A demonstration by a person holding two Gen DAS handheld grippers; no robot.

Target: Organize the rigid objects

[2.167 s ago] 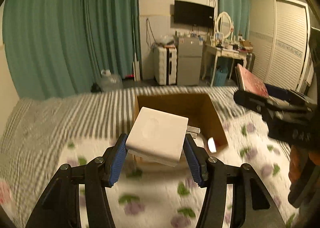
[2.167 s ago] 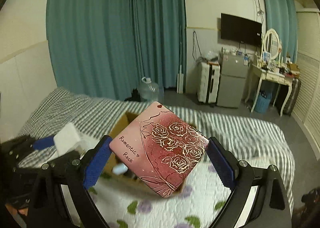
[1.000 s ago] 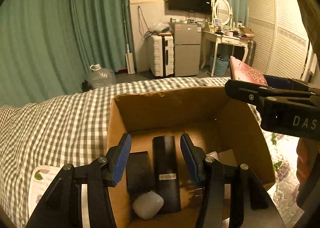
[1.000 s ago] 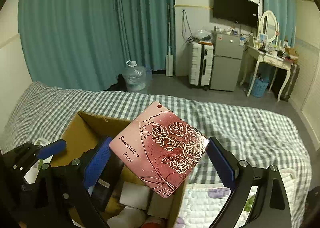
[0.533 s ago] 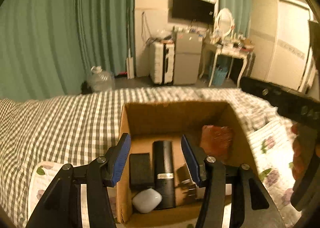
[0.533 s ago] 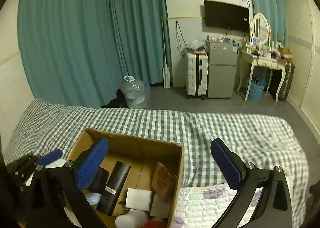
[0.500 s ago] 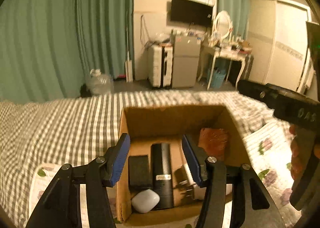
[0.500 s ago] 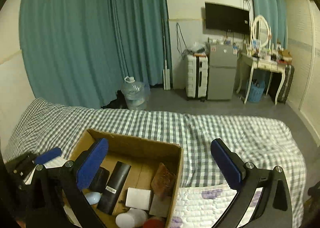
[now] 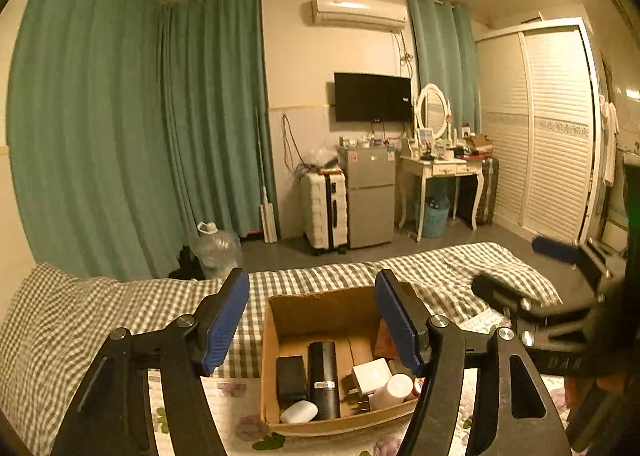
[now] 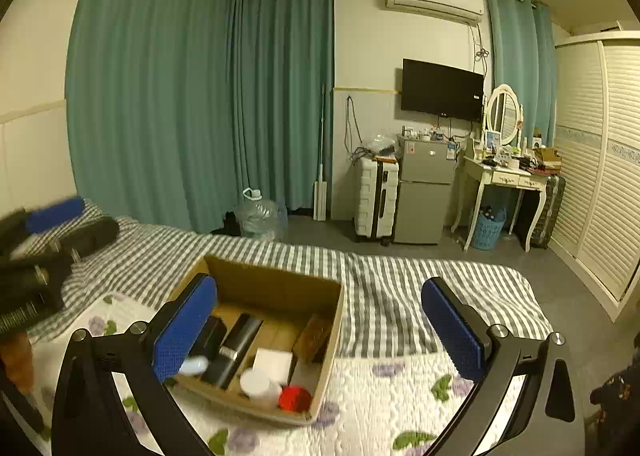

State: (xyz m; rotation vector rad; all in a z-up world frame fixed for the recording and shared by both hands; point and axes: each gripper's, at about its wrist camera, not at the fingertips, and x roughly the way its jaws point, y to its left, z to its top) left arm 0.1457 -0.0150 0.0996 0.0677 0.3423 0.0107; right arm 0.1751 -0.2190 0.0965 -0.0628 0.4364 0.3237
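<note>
An open cardboard box (image 9: pixel 280 308) (image 10: pixel 276 288) sits on the bed. It holds a black cylinder (image 9: pixel 324 380) (image 10: pixel 234 350), a black case (image 9: pixel 291 378), a white square box (image 9: pixel 372 375) (image 10: pixel 273 363), the red rose box (image 10: pixel 316 336) on edge at the right wall, a white jar (image 10: pixel 256 382) and a red ball (image 10: pixel 295 398). My left gripper (image 9: pixel 316 320) is open and empty, above and behind the box. My right gripper (image 10: pixel 320 332) is open and empty, above the box. Each gripper shows blurred in the other's view.
The bed has a checked sheet (image 10: pixel 400 296) and a white floral quilt (image 10: pixel 380 408). Beyond it stand teal curtains (image 10: pixel 180 96), a water jug (image 10: pixel 258 216), a white suitcase (image 10: pixel 376 200), a small fridge (image 10: pixel 424 192), a dressing table (image 10: pixel 504 176) and a wardrobe (image 10: pixel 600 176).
The white square box and the red rose box have left my grippers and now lie in the cardboard box. Both grippers have opened, risen and drawn back from the box.
</note>
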